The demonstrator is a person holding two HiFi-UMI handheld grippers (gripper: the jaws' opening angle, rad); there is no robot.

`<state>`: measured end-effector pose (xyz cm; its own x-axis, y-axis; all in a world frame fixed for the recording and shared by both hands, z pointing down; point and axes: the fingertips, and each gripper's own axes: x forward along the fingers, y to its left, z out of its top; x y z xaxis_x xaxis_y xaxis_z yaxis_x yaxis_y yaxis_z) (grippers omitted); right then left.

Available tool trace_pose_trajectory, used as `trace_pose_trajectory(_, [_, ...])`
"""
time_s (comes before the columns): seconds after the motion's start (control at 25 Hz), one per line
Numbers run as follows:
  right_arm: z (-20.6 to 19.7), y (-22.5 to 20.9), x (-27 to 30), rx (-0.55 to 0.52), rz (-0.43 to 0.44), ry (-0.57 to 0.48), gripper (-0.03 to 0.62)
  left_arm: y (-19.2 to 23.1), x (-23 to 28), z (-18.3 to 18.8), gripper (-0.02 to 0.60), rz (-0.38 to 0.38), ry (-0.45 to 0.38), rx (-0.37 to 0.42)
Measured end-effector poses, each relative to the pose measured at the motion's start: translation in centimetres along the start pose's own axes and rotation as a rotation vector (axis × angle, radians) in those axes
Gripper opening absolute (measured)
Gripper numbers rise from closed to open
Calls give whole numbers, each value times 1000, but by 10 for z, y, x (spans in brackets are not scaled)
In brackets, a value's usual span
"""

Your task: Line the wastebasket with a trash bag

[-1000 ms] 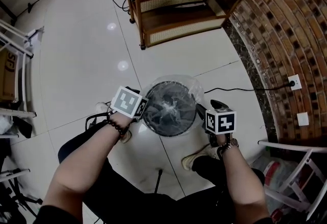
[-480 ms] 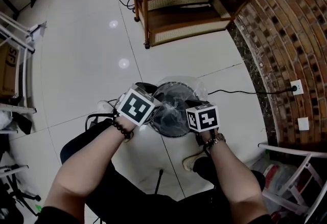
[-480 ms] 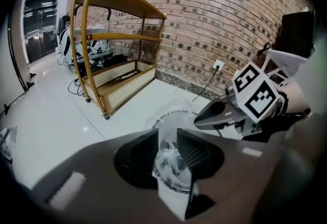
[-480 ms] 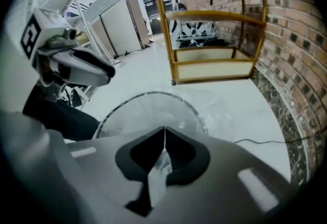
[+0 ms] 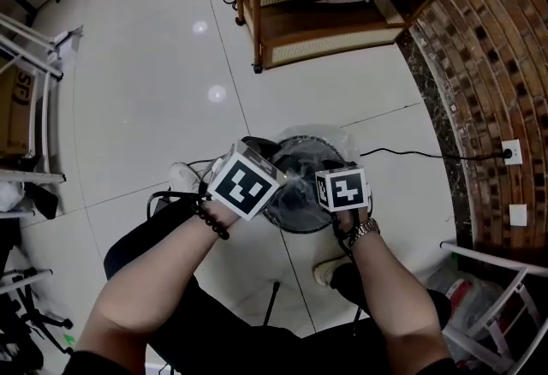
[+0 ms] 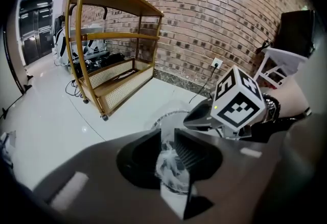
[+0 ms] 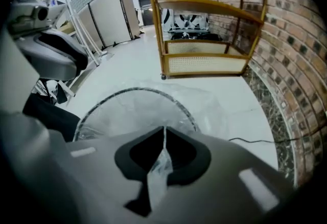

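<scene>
The round black wire wastebasket (image 5: 301, 161) stands on the white floor between the person's feet, with a clear trash bag (image 5: 332, 140) draped over its rim. Both grippers hover close together above its near half. My left gripper (image 5: 274, 182) has just been closing, and a crumpled wad of the bag (image 6: 171, 164) is pinched between its jaws. My right gripper (image 5: 324, 176) is shut on a thin fold of the bag (image 7: 159, 165), with the basket's rim (image 7: 134, 93) just beyond it. In the left gripper view, my left gripper (image 6: 171, 150) has the right gripper (image 6: 203, 118) close ahead.
A wooden shelf cart (image 5: 336, 15) stands beyond the basket, and a curved brick wall (image 5: 490, 48) runs along the right. A black cable (image 5: 411, 153) leads to a wall socket (image 5: 511, 151). A white chair frame (image 5: 497, 279) is at the right, and the person's shoes flank the basket.
Both grippers moved in from the basket's sides to meet over it. The right one shifted left and shut on the bag. The left one rose and closed on a wad of film.
</scene>
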<state>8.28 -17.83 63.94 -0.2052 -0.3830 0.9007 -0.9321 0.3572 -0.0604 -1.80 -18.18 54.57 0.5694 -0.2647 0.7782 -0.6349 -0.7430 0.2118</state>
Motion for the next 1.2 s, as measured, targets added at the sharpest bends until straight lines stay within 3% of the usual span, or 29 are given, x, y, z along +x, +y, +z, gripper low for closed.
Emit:
trace_pose_trajectory(0.16, [5,7,-18,-18,35,-52,41,-1,1,-1,87,1,12,32])
trace_pose_trajectory(0.4, [8,13,-44,-11,77,-138,40,-24,11,-2,87,-55,-5,99])
trace_pose_trajectory(0.6, [2,20,-53,-16,78,-155,3,-37,14,-3,65,-65,-10,150])
trace_pose_trajectory(0.84, [-7,28,-66,-18,69,-192,2,-43,17,-16,4,-36,-5,206])
trace_pose_trajectory(1.2, [-13,40,-91,12,68,-246,2,-68,7,-18,3,15,-30,266])
